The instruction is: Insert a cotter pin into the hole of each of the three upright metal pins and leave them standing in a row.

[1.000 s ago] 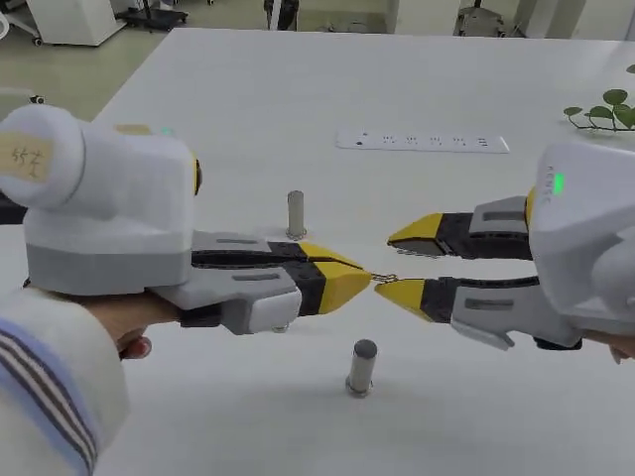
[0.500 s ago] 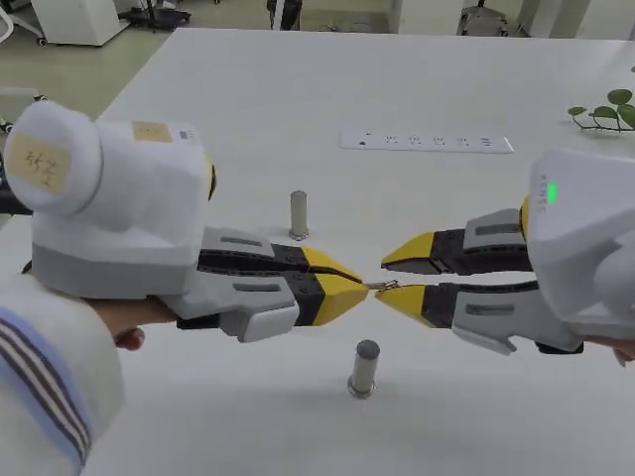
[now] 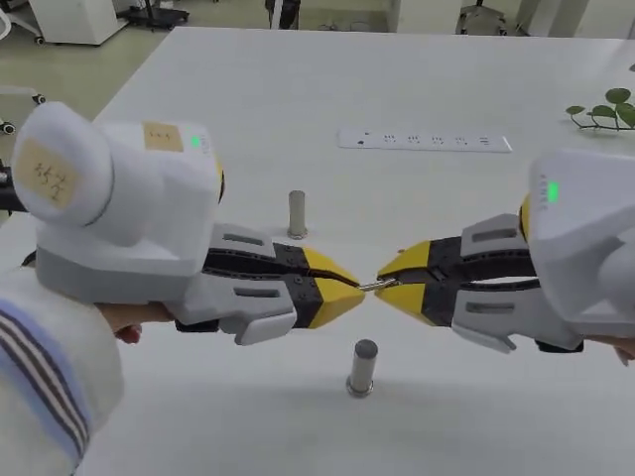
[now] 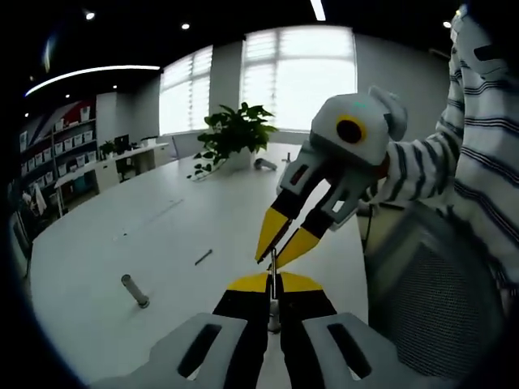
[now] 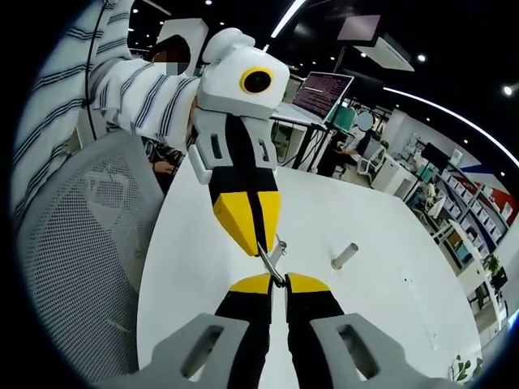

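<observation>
Right tongs (image 3: pixel 384 284) closed onto cotter pin (image 3: pixel 372 286) in left tongs (image 3: pixel 358 287).

A long white power strip (image 3: pixel 425 142) lies flat on the far part of the white workbench top (image 3: pixel 298 89), well apart from green plant leaves (image 3: pixel 605 109) at its right edge, while a grey mesh chair back (image 5: pixel 77 235) stands beside the bench.

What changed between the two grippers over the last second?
The right gripper, with jaws wide open a second ago, has closed them onto the free end of the cotter pin. The left gripper kept its jaws shut on the pin's other end. The far upright pin and the near upright pin stayed standing in place.
</observation>
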`<state>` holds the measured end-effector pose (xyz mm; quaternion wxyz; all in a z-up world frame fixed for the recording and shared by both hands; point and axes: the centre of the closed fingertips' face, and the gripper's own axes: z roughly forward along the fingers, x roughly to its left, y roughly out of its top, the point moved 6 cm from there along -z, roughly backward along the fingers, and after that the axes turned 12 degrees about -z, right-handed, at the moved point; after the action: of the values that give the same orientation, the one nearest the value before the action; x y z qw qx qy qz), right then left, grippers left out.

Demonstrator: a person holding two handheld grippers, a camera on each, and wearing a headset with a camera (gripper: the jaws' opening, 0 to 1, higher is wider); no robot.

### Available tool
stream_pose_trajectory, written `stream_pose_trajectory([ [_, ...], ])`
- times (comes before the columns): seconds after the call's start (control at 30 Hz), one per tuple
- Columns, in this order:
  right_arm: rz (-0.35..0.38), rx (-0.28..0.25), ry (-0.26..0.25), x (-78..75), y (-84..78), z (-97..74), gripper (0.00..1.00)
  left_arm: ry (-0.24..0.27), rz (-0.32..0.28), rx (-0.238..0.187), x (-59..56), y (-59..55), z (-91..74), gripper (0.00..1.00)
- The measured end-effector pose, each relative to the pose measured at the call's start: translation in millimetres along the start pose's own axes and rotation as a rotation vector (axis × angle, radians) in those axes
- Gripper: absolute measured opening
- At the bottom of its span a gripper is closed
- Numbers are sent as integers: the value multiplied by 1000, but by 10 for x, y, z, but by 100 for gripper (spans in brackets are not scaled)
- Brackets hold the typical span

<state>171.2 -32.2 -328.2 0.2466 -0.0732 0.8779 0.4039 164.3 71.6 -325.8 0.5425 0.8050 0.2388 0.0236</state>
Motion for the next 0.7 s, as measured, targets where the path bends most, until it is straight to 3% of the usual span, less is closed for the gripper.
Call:
stream_pose_trajectory([
  [0.7,-20,3,72,78,-8,6,0,-26,145,90,-9,-59,27,0],
])
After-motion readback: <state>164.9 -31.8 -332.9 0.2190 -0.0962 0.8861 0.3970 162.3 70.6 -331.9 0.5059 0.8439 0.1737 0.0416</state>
